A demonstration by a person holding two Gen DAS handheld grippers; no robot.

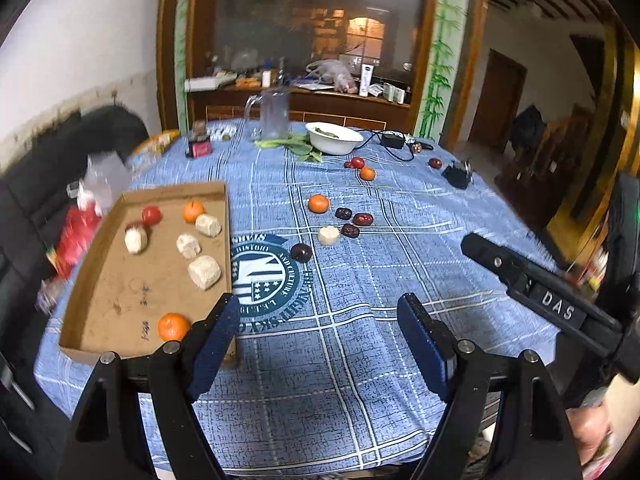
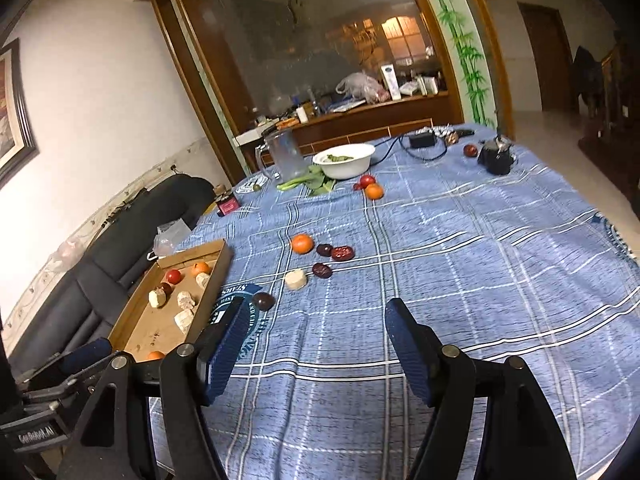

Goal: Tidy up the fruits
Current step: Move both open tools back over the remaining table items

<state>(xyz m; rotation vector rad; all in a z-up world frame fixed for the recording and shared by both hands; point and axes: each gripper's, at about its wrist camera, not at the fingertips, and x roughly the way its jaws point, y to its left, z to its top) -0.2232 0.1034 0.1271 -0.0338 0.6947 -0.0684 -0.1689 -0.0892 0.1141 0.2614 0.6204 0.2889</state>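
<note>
Both grippers hover w/ jaws apart, empty: left gripper (image 1: 318, 340) just right of cardboard tray (image 1: 100, 276) holding oranges, tomato & pale chunks, right gripper (image 2: 316, 344) short of loose orange (image 2: 302, 243), dates & dark fruit on blue tablecloth (image 2: 480, 280).

left gripper (image 1: 316, 340): black frame, silver screws | fingers (image 1: 218, 344): blue ribbed pads | right gripper (image 2: 314, 344): same, white "DAS" lettering

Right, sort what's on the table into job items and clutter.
Job:
shallow brown cardboard tray
loose orange tangerine
dark red dates
pale cut chunk

Clutter:
white bowl of greens
clear plastic jug
black power adapter
</note>
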